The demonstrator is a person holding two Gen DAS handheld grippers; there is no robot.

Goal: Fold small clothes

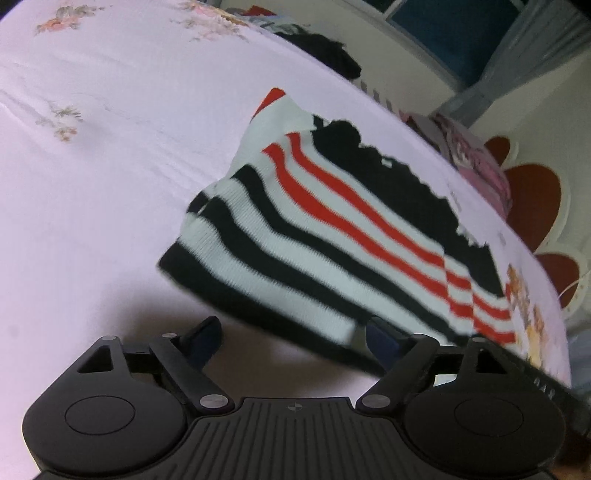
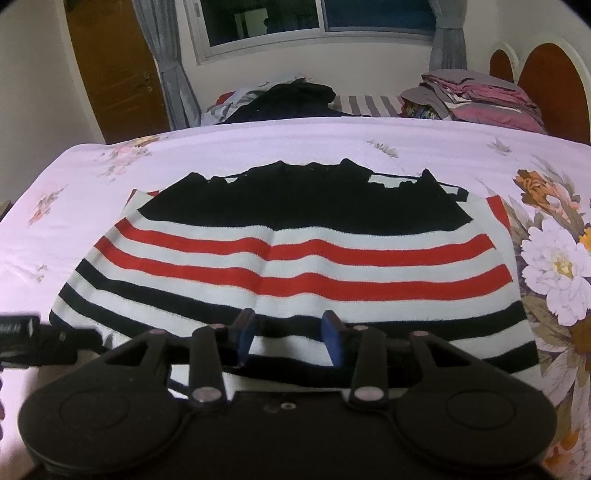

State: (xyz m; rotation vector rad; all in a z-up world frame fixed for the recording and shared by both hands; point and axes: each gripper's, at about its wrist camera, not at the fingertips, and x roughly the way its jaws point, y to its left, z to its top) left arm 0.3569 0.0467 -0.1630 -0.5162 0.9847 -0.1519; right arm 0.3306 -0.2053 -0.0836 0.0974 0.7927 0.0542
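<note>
A small knitted sweater [image 2: 288,254] with black, white and red stripes and a black yoke lies flat on the pink floral bedsheet [image 2: 258,144]. It also shows in the left wrist view [image 1: 332,236], seen from its left side. My right gripper [image 2: 290,334] is open, its blue-padded fingers [image 2: 245,332] standing over the sweater's bottom hem near the middle. My left gripper [image 1: 295,332] is open wide at the sweater's near edge; the right finger [image 1: 380,334] sits just under the hem, the left finger [image 1: 205,334] over bare sheet. The left gripper also shows in the right wrist view [image 2: 40,336].
A dark pile of clothes [image 2: 288,99] and a folded pink and grey stack [image 2: 476,99] lie at the far edge of the bed. A red and white headboard [image 2: 550,85] stands at the right. A window [image 2: 317,18] and a wooden door [image 2: 114,66] are beyond.
</note>
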